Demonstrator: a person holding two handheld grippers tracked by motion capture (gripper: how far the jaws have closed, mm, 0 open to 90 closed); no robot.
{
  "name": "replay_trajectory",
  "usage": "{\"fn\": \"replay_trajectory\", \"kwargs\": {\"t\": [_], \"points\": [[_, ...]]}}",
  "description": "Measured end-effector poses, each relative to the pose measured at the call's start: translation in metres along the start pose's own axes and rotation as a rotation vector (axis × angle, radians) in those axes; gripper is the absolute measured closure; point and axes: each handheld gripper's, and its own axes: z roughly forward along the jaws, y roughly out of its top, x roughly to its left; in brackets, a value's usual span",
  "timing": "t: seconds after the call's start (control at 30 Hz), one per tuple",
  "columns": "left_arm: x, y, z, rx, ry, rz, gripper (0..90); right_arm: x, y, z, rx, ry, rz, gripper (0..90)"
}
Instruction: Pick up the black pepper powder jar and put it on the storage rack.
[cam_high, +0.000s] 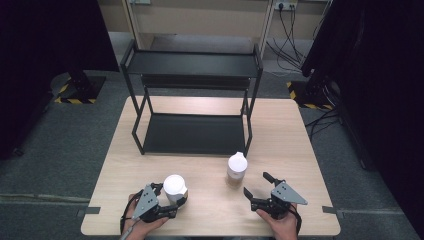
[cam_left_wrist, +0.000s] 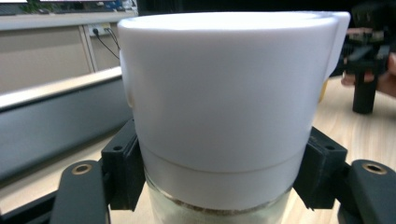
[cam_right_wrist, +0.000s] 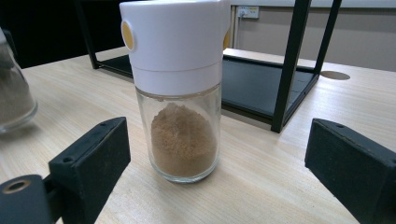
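High view: the left gripper (cam_high: 172, 199) sits at the near left edge of the table (cam_high: 295, 140), the hand under it low and level, jaws clamped around a white-capped jar (cam_high: 175, 187). The right gripper (cam_high: 260, 184) is at the near right, held in a hand from below, angled up and leftward, jaws spread wide, pointing at a second jar (cam_high: 236, 170) that stands upright on the wood just ahead of it. Beyond both, a black two-tier shelf rack (cam_high: 192, 100) stands mid-table.

Left gripper view: the white cap (cam_left_wrist: 224, 102) looms large, black pads (cam_left_wrist: 123, 168) pressed against both sides just where the cap meets the glass.

Right gripper view: jaws well apart, the second jar (cam_right_wrist: 180, 93) upright between them and a little ahead, touching neither, brown powder (cam_right_wrist: 183, 140) filling its lower glass. The rack's lower shelf (cam_right_wrist: 261, 79) lies behind.
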Motion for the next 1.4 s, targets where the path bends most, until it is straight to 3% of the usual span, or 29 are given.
{"fn": "replay_trajectory", "kwargs": {"t": [0.53,1.4], "points": [[-0.001,0.042,0.006,-0.098,0.08,0.01,30.3,0.001,0.0,0.0,0.0,-0.005,0.01,7.0],[0.006,0.095,0.02,-0.171,0.217,0.033,30.3,0.0,-0.001,-0.001,-0.005,-0.007,0.013,7.0]]}}
